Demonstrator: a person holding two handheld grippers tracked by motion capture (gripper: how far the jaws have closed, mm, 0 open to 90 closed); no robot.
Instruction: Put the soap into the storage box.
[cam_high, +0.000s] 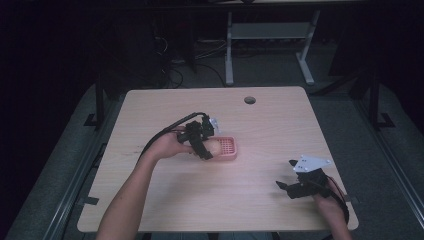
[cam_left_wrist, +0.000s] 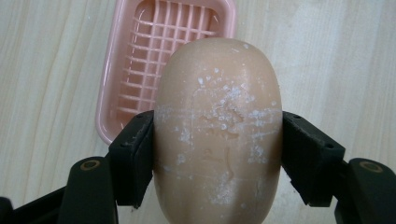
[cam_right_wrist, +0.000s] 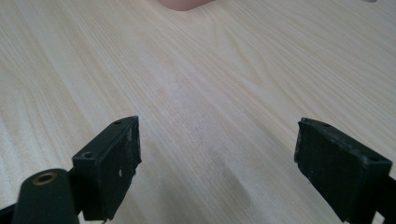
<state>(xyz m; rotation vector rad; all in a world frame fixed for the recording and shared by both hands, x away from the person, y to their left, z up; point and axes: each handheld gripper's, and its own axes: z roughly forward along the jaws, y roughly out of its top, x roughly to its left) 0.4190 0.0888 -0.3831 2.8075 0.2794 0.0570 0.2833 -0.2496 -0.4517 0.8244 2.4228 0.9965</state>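
The table (cam_high: 165, 200) is carrying a pink soap dish (cam_left_wrist: 140, 56), and the left gripper (cam_left_wrist: 217, 154) is clamping a tan bar of soap (cam_left_wrist: 217, 130) across its middle, hovering just over the dish. Soap's looking hard, chalky and probably slick, so gripping its 2 flat sides seems safest. The right gripper (cam_right_wrist: 217, 163) is sitting wide apart, holding nothing.

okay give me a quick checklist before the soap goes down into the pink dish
1. Grip on the soap bar: left claw is clamped on both its sides, the bar centred between the jaws. Ok.
2. Pink soap dish: its grid shows nothing lying in it. Ok.
3. Alignment: in the left gripper view the soap overlaps only the dish's near corner, so it is not squarely over the dish. Not ok.
4. Height of the soap above the dish: cannot tell.
5. Right claw: open, holding nothing, near the table's right front corner, well away from the dish. Ok.
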